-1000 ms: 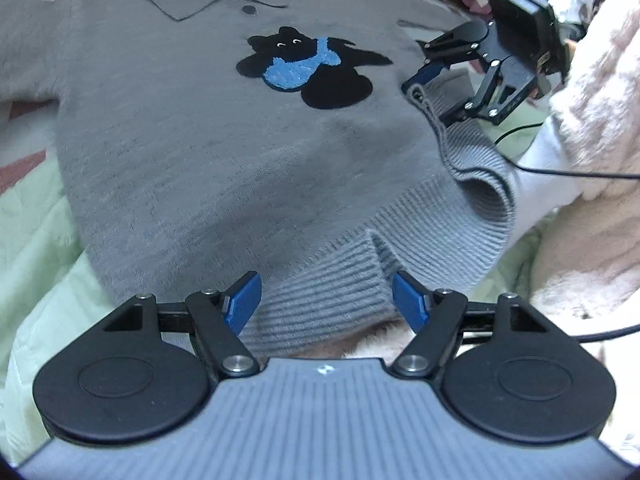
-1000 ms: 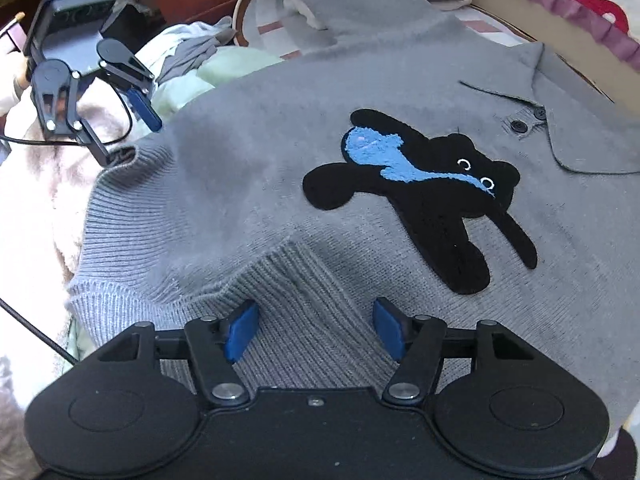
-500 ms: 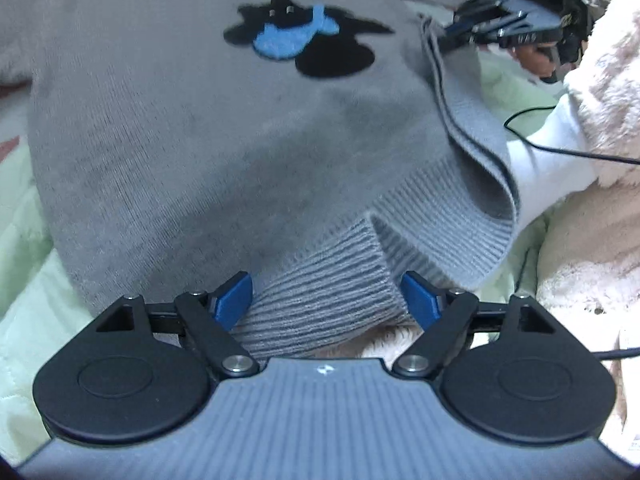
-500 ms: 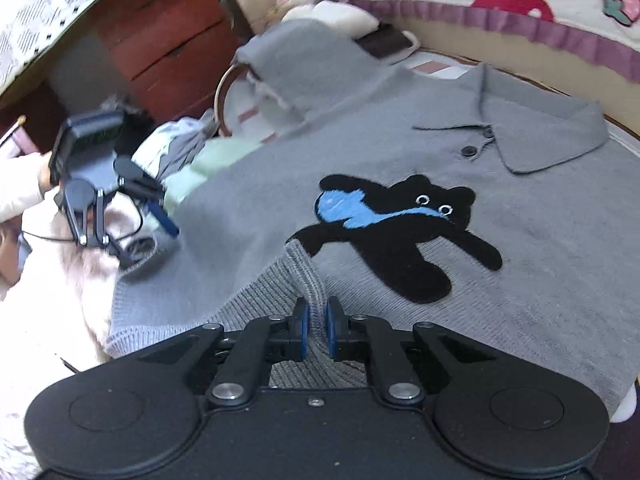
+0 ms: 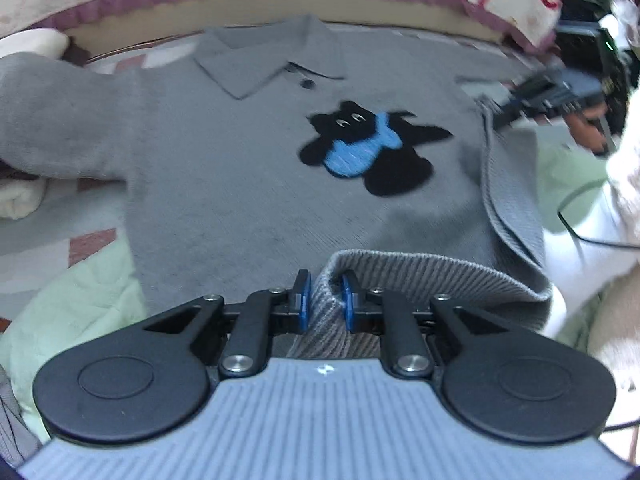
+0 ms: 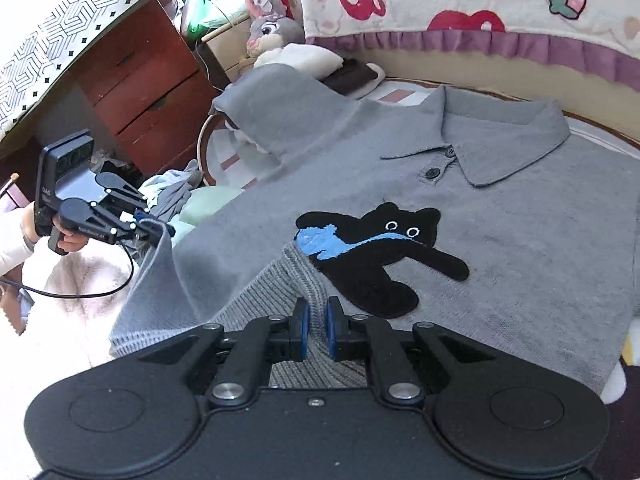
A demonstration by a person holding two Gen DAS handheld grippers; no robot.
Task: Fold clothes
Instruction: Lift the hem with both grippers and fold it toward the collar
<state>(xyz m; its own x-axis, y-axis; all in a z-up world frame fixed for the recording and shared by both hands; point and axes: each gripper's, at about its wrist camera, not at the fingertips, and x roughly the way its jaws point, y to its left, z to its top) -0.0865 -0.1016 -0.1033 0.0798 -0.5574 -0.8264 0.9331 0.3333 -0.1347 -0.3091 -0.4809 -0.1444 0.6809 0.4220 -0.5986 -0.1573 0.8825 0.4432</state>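
Note:
A grey knit polo sweater (image 5: 240, 168) with a black bear patch (image 5: 396, 176) lies front up on the bed. My left gripper (image 5: 326, 280) is closing its jaws, and the blue pads pinch a raised fold of the ribbed hem (image 5: 420, 276). In the right wrist view this left gripper (image 6: 156, 230) holds the hem corner up at the left. My right gripper (image 6: 316, 308) is shut on another fold of the sweater's (image 6: 520, 240) hem, just below the bear patch (image 6: 372, 280). In the left wrist view it (image 5: 504, 114) shows blurred at the right edge.
A red-brown chest of drawers (image 6: 148, 92) and a plush rabbit (image 6: 272, 32) stand beyond the left sleeve. A pale green quilt (image 5: 80, 292) lies under the sweater. A printed blanket with purple trim (image 6: 480, 40) borders the far side. A black cable (image 6: 80, 294) trails from the left gripper.
Both grippers went from open to pinching the ribbed hem, the right one first and the left one after it. The hem has risen off the bed at both pinch points.

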